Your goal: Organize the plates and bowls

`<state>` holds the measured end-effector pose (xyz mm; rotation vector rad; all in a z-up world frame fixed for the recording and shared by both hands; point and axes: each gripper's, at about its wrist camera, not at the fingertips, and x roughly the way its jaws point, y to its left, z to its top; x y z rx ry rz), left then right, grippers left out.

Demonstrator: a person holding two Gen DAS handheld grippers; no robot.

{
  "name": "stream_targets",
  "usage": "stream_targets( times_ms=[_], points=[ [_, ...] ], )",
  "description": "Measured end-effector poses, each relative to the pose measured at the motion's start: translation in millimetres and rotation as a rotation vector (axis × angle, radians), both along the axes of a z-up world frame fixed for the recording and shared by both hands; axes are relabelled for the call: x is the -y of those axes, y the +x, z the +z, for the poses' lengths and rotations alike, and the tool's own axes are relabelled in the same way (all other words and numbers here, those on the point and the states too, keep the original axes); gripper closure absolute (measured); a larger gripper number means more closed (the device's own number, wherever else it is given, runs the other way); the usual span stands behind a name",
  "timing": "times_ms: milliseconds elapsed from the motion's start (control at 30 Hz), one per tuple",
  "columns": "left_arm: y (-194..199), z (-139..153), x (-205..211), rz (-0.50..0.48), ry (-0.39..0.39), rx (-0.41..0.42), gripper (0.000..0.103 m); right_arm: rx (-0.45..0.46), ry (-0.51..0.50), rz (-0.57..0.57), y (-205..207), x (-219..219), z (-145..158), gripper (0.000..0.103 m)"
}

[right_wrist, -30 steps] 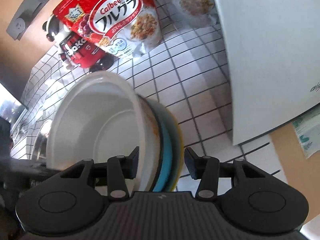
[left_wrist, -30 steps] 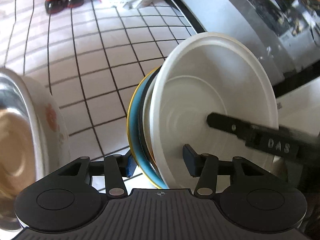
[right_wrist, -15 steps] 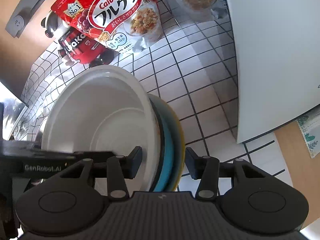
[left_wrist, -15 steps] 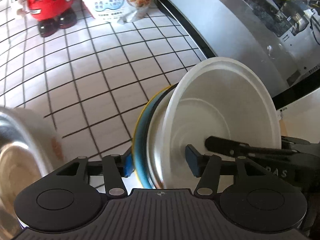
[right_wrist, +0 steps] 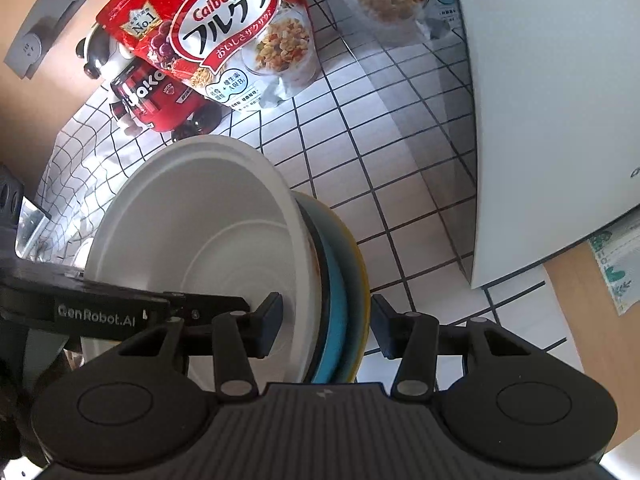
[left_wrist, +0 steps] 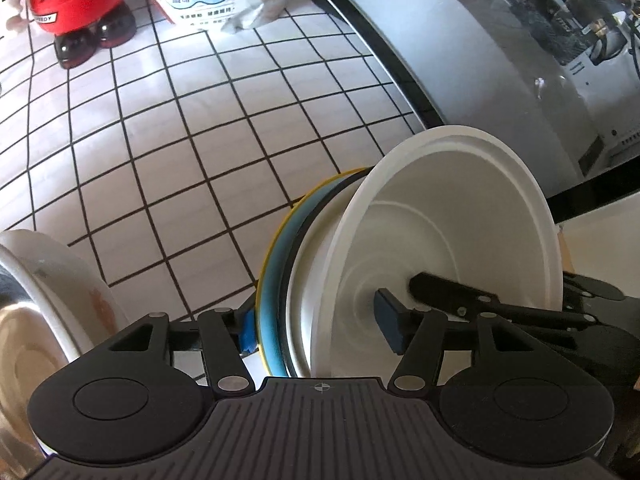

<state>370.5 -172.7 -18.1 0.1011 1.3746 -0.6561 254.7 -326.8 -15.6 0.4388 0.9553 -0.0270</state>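
Metal-lined bowl (left_wrist: 36,320) left of left gripper (left_wrist: 316,328): cut off by frame edge. Stack's lower rims hidden behind both gripper bodies. Right-gripper (right_wrist: 324,326) pad contact: indeterminate.

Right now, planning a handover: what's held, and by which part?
The right claw seems to clamp the dish stack across its near edge; the left claw, jaws just opened, only straddles it.

White bowl showing against a blue, yellow-edged plate

The white bowl (left_wrist: 452,240) is nesting beside a blue plate (left_wrist: 276,292) with a yellow rim; white tiles (left_wrist: 192,120) are carrying black grid lines, a red cereal bag (right_wrist: 212,32) is showing white lettering.
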Motion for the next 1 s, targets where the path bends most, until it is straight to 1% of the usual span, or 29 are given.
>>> stream_targets(
  times_ms=[100,133,200,267,333,367,433,533,700,833,1000],
  points=[
    [0,0,0,-0.001,-0.002,0.001,0.040,0.033,-0.098,-0.014,-2,-4,7,0.059],
    [0,0,0,0.000,-0.003,0.002,0.040,0.036,-0.100,-0.016,-2,-2,8,0.059],
    [-1,0,0,0.000,-0.003,0.004,0.040,0.021,-0.042,-0.012,2,5,4,0.059],
    [0,0,-1,0.002,-0.005,0.004,0.040,0.005,0.037,-0.013,3,11,-1,0.059],
    [-1,1,-1,0.004,-0.003,0.003,0.040,-0.002,0.062,-0.005,4,10,-3,0.060],
    [-2,1,0,0.004,-0.001,0.002,0.040,-0.002,0.069,-0.002,3,9,-3,0.063],
    [-3,1,1,0.000,-0.005,-0.002,0.040,-0.009,0.055,-0.002,3,6,-2,0.063],
    [-7,0,6,-0.019,-0.012,-0.008,0.042,-0.021,0.073,-0.021,-2,13,-2,0.063],
    [-12,1,12,-0.038,-0.007,0.006,0.041,-0.022,0.065,-0.035,-8,18,-2,0.063],
    [-12,1,12,-0.051,-0.010,0.008,0.041,-0.024,0.027,-0.012,-8,13,1,0.059],
    [-12,0,13,-0.058,-0.007,0.003,0.041,-0.029,0.035,-0.006,-8,15,-1,0.059]
  ],
)
